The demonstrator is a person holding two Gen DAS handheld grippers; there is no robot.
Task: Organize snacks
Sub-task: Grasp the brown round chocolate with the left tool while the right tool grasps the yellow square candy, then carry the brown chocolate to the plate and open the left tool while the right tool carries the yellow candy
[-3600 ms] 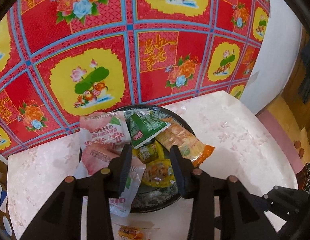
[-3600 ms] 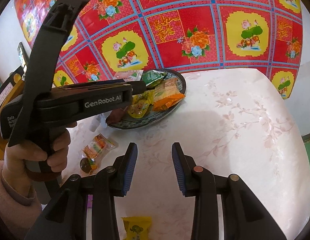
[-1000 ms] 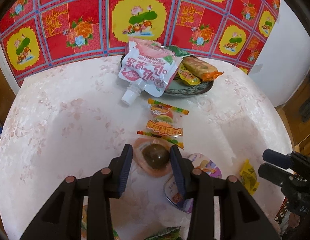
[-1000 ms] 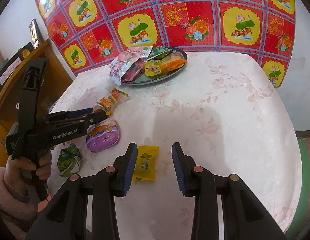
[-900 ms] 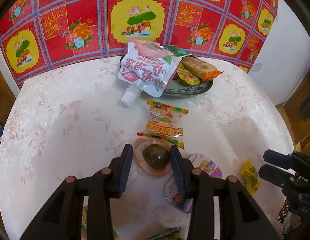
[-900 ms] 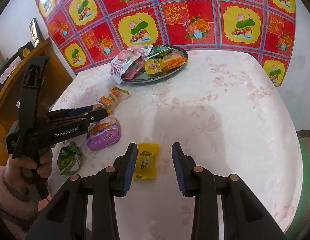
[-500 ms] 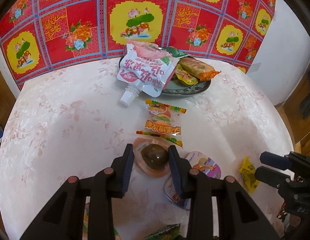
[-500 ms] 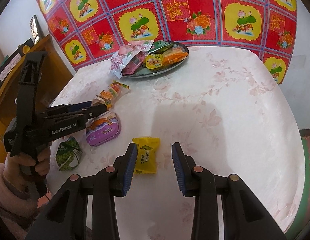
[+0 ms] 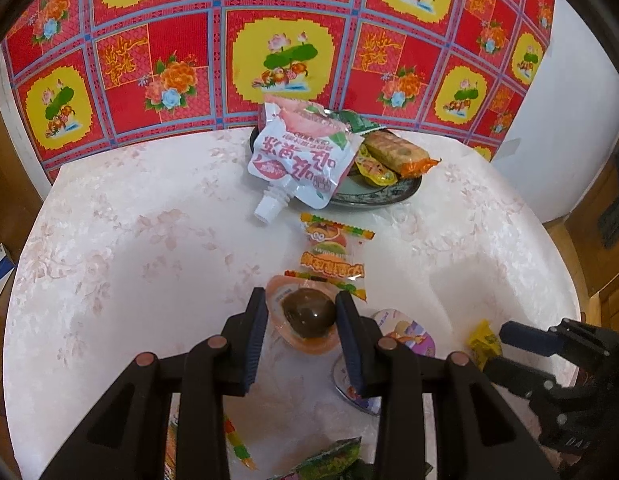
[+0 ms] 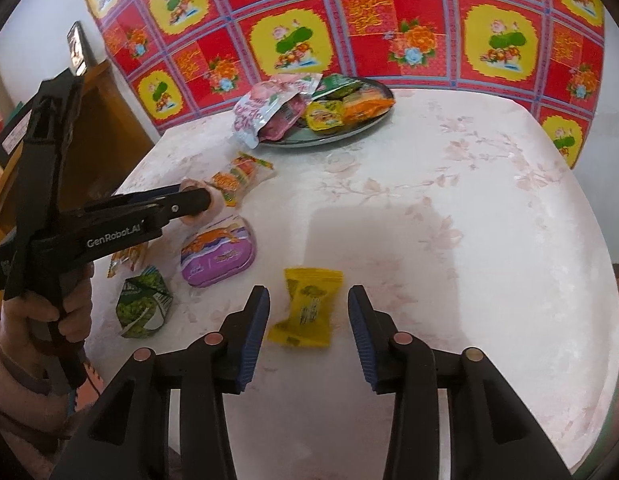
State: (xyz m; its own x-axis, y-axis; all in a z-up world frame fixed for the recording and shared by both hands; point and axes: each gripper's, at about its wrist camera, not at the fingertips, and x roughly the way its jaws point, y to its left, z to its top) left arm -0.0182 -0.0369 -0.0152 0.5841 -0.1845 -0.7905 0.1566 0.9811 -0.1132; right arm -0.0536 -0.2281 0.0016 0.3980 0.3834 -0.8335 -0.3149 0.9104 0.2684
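**Two grippers low over scattered snacks**

Low in the left wrist frame, the left gripper (image 9: 301, 320) tilts steeply down at the tabletop (image 9: 129, 260), its jaws set close on either side of a braised egg pack (image 9: 305, 316), a dark egg in a clear peach-rimmed wrapper. The pads sit at the pack's edges; whether they actually press it cannot be told. In the right wrist view a hand (image 10: 49, 312) in a pale sleeve grips that tool's handle at the lower left of the frame.

The right gripper (image 10: 308, 316) also points down, and its jaws have just been opening: they stand apart with a yellow candy packet (image 10: 307, 306) lying flat between them, untouched.

The tabletop is white with a faint pink blossom pattern; behind it hangs a red, yellow and blue floral cloth (image 10: 389, 20).

Toward the top centre of both frames, a dark plate (image 10: 365, 124) holds a pink spouted pouch (image 9: 301, 160), an orange cracker pack (image 9: 397, 152) and other sachets. Between the plate and the egg lies a striped gummy packet (image 9: 333, 256). A purple jelly cup (image 10: 217, 254) and a green folded packet (image 10: 143, 302) sit left of the yellow candy.
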